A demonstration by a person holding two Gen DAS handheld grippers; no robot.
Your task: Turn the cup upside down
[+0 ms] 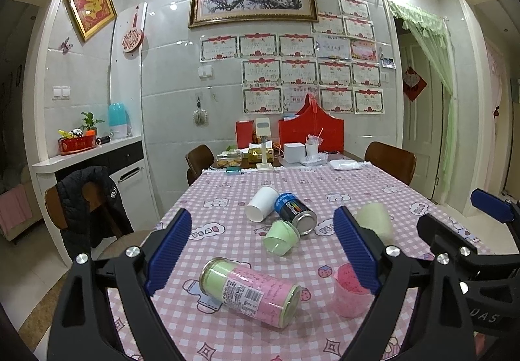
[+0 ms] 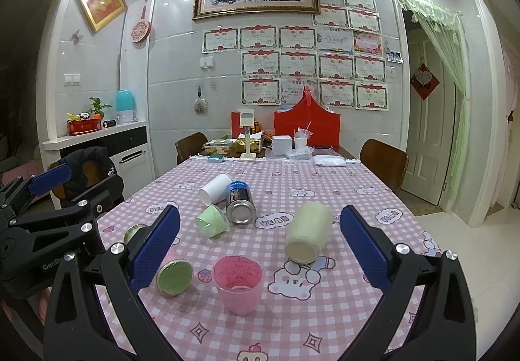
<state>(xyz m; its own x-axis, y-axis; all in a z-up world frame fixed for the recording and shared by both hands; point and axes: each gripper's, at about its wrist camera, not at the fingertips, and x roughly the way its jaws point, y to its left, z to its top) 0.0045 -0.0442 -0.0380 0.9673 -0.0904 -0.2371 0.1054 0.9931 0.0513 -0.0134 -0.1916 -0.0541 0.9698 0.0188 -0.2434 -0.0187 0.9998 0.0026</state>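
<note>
Nearest in the right wrist view, the right tongs (image 2: 260, 250) gape wide and hold nothing; the translucent pink plastic cup (image 2: 238, 284) stands upright, mouth up, on the pink checked tabletop (image 2: 325, 322), roughly centred ahead of the blue pads (image 2: 156, 247); the left tongs (image 1: 263, 250) are likewise wide open and empty, over a pink-and-green labelled can lying on its side (image 1: 250, 291). I would bring the right tongs level around the cup's mid-wall, close gently since thin plastic may buckle, lift clear, then roll the wrist; beyond lie a small green cup (image 2: 211, 220), a dark metal can (image 2: 240, 202) and a white paper cup (image 2: 216, 189).
</note>
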